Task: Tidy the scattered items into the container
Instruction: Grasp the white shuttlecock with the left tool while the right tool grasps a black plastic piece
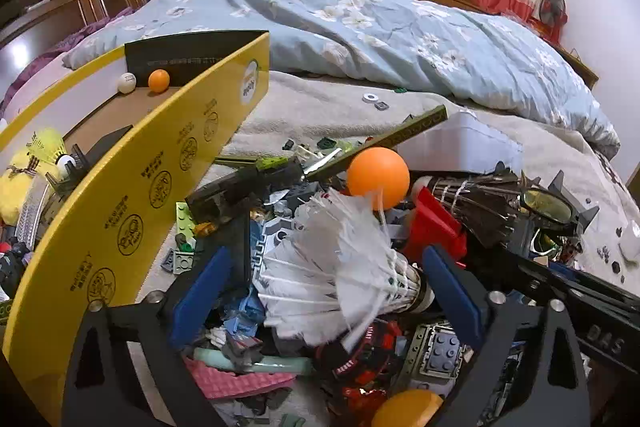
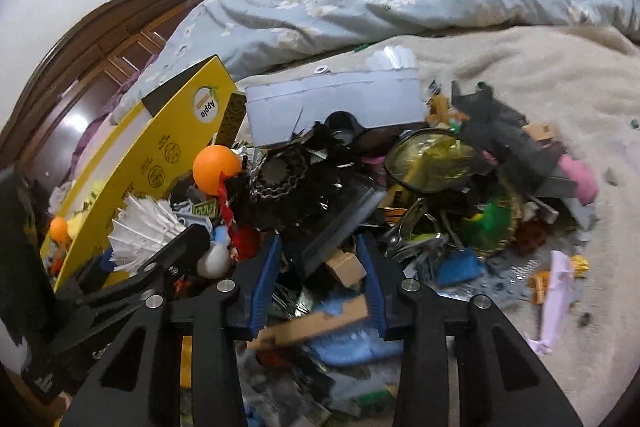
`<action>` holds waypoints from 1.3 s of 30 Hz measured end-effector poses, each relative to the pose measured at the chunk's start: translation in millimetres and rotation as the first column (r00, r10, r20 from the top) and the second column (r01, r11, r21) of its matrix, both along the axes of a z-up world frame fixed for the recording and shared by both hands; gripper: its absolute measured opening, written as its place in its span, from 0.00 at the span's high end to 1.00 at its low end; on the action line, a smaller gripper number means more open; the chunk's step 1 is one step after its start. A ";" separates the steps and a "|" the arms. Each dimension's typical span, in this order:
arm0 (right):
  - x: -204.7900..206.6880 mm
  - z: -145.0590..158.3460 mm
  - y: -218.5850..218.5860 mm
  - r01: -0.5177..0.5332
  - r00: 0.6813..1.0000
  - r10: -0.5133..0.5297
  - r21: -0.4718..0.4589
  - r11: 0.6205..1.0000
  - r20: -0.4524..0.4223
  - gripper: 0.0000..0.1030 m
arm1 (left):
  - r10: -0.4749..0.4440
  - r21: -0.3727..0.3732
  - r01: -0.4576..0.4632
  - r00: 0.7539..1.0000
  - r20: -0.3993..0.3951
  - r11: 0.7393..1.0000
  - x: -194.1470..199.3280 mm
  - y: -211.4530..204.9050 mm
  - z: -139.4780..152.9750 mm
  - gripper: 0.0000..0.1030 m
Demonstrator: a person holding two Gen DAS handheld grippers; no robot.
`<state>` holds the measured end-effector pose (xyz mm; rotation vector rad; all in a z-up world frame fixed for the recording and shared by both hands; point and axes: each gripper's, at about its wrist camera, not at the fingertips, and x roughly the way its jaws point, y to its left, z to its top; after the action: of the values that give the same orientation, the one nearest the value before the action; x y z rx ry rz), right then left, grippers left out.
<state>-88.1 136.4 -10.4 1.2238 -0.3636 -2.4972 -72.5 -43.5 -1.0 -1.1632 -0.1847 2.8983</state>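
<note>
On a bed spread with a beige blanket (image 2: pixel 520 67), the tidy-up was only partly done: the yellow box (image 1: pixel 132 211) already held two balls (image 1: pixel 159 80), a yellow shuttlecock (image 1: pixel 48 147) and other bits, while a large heap of toy bricks, clips and scraps lay just beside it. The left gripper (image 1: pixel 328 287) stood wide open around a white shuttlecock (image 1: pixel 340 259) atop the heap, its blue pads (image 1: pixel 452 291) on either side and apparently not yet pressing. The right gripper (image 2: pixel 320 291) hung partly open over the clutter, gripping nothing that could be made out. An orange ball (image 1: pixel 378 177), a black shuttlecock (image 1: pixel 476 203) and goggles (image 2: pixel 432 159) remained outside, so most of the work appeared still ahead.
</note>
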 end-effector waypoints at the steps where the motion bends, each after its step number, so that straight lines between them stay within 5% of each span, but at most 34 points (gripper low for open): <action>1: -3.1 -1.1 -0.7 0.001 1.000 -0.001 -0.012 1.000 0.004 0.61 | -0.007 0.005 0.007 1.000 -0.004 1.000 0.5 -0.1 1.1 0.12; 6: -8.5 -2.8 -5.1 0.004 1.000 -0.004 -0.025 1.000 0.004 0.71 | -0.058 0.006 0.058 0.998 -0.039 0.998 7.4 4.0 6.6 0.37; 9: 3.7 7.2 -0.1 0.017 0.999 -0.017 -0.007 1.000 -0.039 0.89 | -0.122 0.037 0.124 0.991 -0.053 0.992 13.4 6.0 13.2 0.79; 16: 41.3 24.9 24.1 -0.012 0.997 0.009 -0.041 0.999 -0.071 0.90 | -0.192 0.068 0.195 0.980 -0.051 0.978 34.5 18.6 20.0 0.89; 27: 99.2 17.8 57.4 -0.014 0.998 0.017 0.047 0.999 -0.060 0.89 | -0.377 0.108 0.380 0.925 -0.046 0.919 78.0 66.5 20.2 0.88; 29: 102.5 13.3 67.6 0.015 0.999 -0.012 0.068 0.998 -0.049 0.89 | -0.386 0.109 0.386 0.922 -0.023 0.916 79.9 73.1 13.8 0.80; 31: 102.5 9.1 77.1 0.058 0.998 -0.054 0.117 0.991 -0.033 0.81 | -0.372 0.084 0.370 0.928 0.003 0.925 81.8 78.0 7.3 0.60; 39: 113.4 13.1 107.2 0.150 0.988 -0.145 0.141 0.979 -0.046 0.61 | -0.346 0.033 0.345 0.938 0.012 0.938 88.3 74.2 6.1 0.37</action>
<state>25.3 243.6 2.7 1.2462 -0.2779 -2.7102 15.8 30.8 5.1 -1.0894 -0.0198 2.5701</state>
